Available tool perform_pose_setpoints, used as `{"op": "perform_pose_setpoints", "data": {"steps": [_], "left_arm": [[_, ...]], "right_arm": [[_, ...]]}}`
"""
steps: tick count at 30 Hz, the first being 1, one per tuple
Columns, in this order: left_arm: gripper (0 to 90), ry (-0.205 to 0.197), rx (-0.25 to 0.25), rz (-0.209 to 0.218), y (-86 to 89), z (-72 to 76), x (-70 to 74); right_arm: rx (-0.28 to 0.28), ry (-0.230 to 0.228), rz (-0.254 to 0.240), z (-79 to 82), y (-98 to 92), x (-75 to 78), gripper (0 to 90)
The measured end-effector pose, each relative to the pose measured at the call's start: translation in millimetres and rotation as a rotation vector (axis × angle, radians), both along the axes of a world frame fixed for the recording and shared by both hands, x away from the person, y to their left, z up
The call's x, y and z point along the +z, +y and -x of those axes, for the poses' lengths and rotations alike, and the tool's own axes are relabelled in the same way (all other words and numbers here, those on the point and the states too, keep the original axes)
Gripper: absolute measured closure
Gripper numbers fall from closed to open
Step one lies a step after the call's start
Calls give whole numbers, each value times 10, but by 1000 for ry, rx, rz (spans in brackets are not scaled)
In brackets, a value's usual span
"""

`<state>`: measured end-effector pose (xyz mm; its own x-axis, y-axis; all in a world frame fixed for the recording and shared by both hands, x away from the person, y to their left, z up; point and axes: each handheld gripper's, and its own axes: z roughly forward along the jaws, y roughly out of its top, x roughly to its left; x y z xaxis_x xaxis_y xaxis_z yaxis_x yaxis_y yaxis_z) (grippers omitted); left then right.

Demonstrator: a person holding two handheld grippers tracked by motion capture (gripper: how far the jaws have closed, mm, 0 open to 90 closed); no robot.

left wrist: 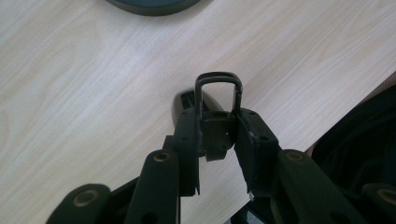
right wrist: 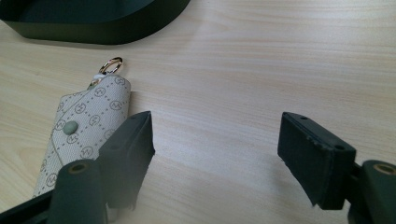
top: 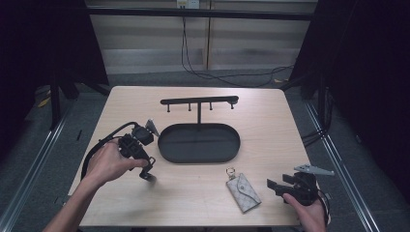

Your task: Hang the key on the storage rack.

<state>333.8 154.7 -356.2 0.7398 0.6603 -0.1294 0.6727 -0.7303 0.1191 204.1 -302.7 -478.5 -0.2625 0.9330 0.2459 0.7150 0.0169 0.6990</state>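
A small black fob with a rectangular metal loop (left wrist: 218, 88) is clamped between the jaws of my left gripper (left wrist: 217, 133), just above the wood. From above, that left gripper (top: 147, 171) points down at the table, left of the black oval tray (top: 167, 150), with the fob (top: 148, 177) a dark blur at its tips. A beige patterned key pouch (top: 243, 192) with a gold ring (right wrist: 110, 65) lies flat near the front edge. My right gripper (top: 278, 184) stands open just right of it. In the right gripper view the pouch (right wrist: 79, 126) sits beside the left jaw, outside the gap (right wrist: 215, 137).
A black hook rack (top: 199, 101) rises on a post from the tray's back rim. The tray's wall (right wrist: 93, 28) is ahead of the right gripper. The table's front edge (left wrist: 327, 116) is close to the left gripper. Cables lie on the floor beyond the table.
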Motion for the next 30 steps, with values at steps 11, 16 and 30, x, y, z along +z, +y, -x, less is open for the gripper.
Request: {"op": "perform_pose_setpoints", "data": {"steps": [11,16,30], "left_arm": [[708,-26,28,8,-7,-99,257],[708,-24,35,6,7,-137,306],[707,-12,28,3,-44,-253,505]], "right_arm": [[-1,1,-1,2,-1,1,267],[3,4,-2,-1,2,1,267],[4,5,-4,0,1,0,267]]}}
